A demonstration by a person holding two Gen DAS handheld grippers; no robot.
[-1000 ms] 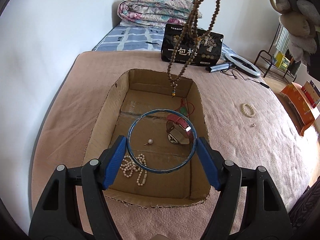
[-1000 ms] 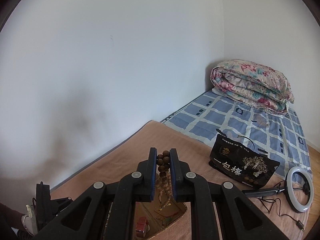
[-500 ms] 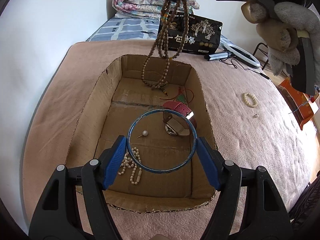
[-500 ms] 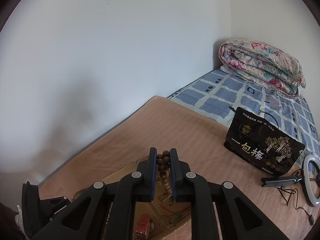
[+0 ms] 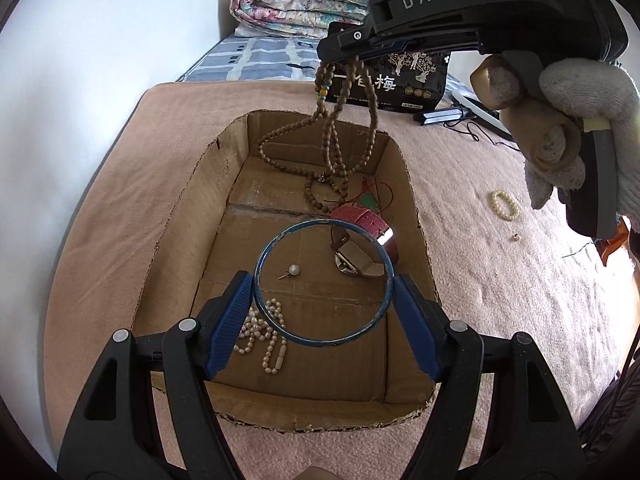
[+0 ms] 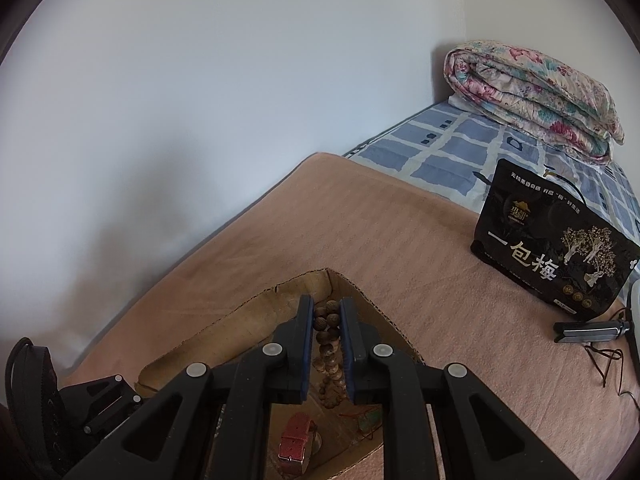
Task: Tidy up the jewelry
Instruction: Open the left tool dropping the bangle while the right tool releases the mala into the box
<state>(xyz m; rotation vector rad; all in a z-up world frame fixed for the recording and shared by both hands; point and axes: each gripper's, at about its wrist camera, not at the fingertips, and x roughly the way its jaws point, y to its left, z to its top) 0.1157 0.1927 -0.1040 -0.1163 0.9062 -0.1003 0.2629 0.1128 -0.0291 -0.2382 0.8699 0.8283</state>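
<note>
- Cardboard first: the open box [image 5: 176, 232] sits on the pink blanket [image 5: 480, 280] and takes up the middle of my left wrist view; its far corner [image 6: 328, 280] shows under my right fingers in the right wrist view.
- My left gripper [image 5: 323, 306] has its blue pads spread wide and pressed on either side of a blue bangle [image 5: 386, 276] — the ring is pinched across its width and held above the box floor.
- My right gripper [image 6: 326, 340] has its fingers drawn close together on a strand of brown wooden beads [image 6: 326, 334]. From the left wrist view, I see the same gripper [image 5: 340, 50] above the box's far end, with the bead necklace [image 5: 334, 148] hanging from it in loops; the lowest loops reach the box floor near the far wall.
- A white-gloved hand [image 5: 576, 120] grips that right tool's handle.
- Inside the box lie a red-strapped watch [image 5: 362, 236], a single pearl on a pin [image 5: 293, 270], a pearl strand [image 5: 264, 336] partly behind my left finger, and a green pendant on red cord [image 5: 368, 202].
- Out on the blanket, right of the box and well apart from it, lies a small pearl bracelet [image 5: 505, 205], with a tiny dark item [image 5: 516, 236] near it — too small to identify.
- Beyond the box stand a black printed pouch [image 6: 556, 248] and a folded floral quilt [image 6: 532, 96].
</note>
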